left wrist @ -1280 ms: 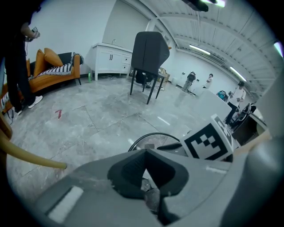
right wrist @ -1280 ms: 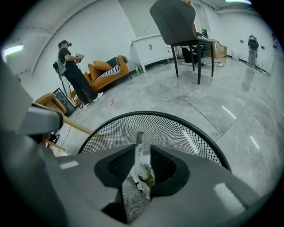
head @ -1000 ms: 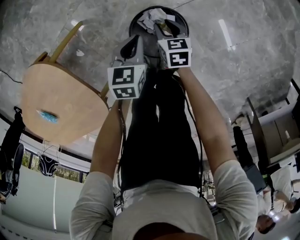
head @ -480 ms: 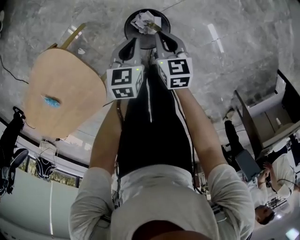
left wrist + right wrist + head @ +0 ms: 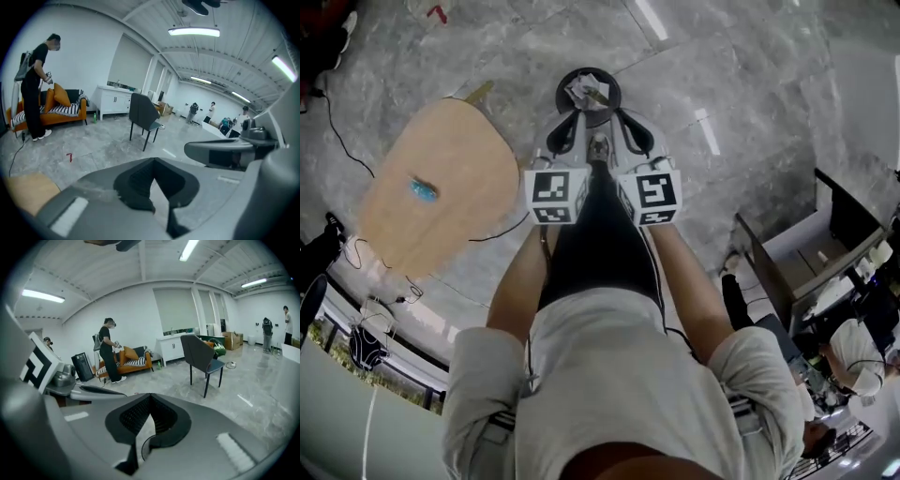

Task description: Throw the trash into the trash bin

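Note:
The round black trash bin (image 5: 589, 92) stands on the grey floor just past the person's feet. Crumpled white paper (image 5: 584, 89) lies inside it. My left gripper (image 5: 566, 120) and right gripper (image 5: 624, 120) are held side by side well above the bin, each with its marker cube toward the camera. Both point out over the bin and slightly down. In the left gripper view the left gripper (image 5: 153, 161) has its jaws together with nothing between them. The right gripper (image 5: 150, 397) is likewise shut and empty in its own view.
A round wooden table (image 5: 436, 183) with a small blue thing (image 5: 422, 190) on it stands left of the bin. A cable (image 5: 342, 122) trails over the floor beyond it. A dark chair (image 5: 143, 115) and a person (image 5: 35, 89) by an orange sofa (image 5: 58, 105) are farther off. Desks (image 5: 825, 253) are at the right.
Both grippers have risen away from the bin, and the bin now looks smaller and farther below. The crumpled paper stays in the bin.

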A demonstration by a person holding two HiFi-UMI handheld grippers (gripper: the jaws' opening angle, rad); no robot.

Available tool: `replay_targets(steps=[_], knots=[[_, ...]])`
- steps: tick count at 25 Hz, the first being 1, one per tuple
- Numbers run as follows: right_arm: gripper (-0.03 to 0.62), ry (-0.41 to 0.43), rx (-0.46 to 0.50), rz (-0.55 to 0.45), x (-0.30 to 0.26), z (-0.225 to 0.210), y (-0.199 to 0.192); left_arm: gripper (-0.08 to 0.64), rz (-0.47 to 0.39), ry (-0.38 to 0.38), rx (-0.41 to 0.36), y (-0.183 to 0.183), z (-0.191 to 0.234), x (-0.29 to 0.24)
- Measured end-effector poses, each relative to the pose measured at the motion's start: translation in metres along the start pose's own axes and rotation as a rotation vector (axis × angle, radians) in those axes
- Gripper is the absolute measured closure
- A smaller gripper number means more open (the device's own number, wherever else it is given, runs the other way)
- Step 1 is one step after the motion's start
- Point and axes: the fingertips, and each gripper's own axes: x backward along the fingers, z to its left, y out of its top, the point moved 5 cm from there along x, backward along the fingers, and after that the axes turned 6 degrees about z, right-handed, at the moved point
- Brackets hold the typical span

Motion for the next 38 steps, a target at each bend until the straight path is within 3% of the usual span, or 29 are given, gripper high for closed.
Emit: replay_targets(steps=[7, 14, 19, 30, 34, 38], knots=[[0.584, 0.02, 0.064, -0.121, 0.06, 0.052, 0.062, 0.541, -0.108, 0.011, -0.023, 0.038, -0.019, 0.076], [0.584, 0.027, 0.125, -0.228, 0.116, 0.122, 0.089, 0.541, -0.239, 0.005, -0.063, 0.055, -0.031, 0.165], [0.584, 0.019, 0.169, -0.282, 0.145, 0.149, 0.108, 0.541, -0.305, 0.035, -0.087, 0.065, -0.029, 0.208], [0.584, 0.009, 0.18, -0.331, 0.163, 0.157, 0.119, 0.543, -0.319, 0.013, -0.092, 0.072, -0.034, 0.225], [0.584, 0.028, 0.191, -0.325, 0.155, 0.15, 0.119, 0.541, -0.336, 0.007, -0.041, 0.075, -0.035, 0.22], [0.584, 0.094, 0.225, -0.316, 0.14, 0.148, 0.134, 0.541, -0.339, 0.073, 0.001, 0.081, -0.022, 0.216]])
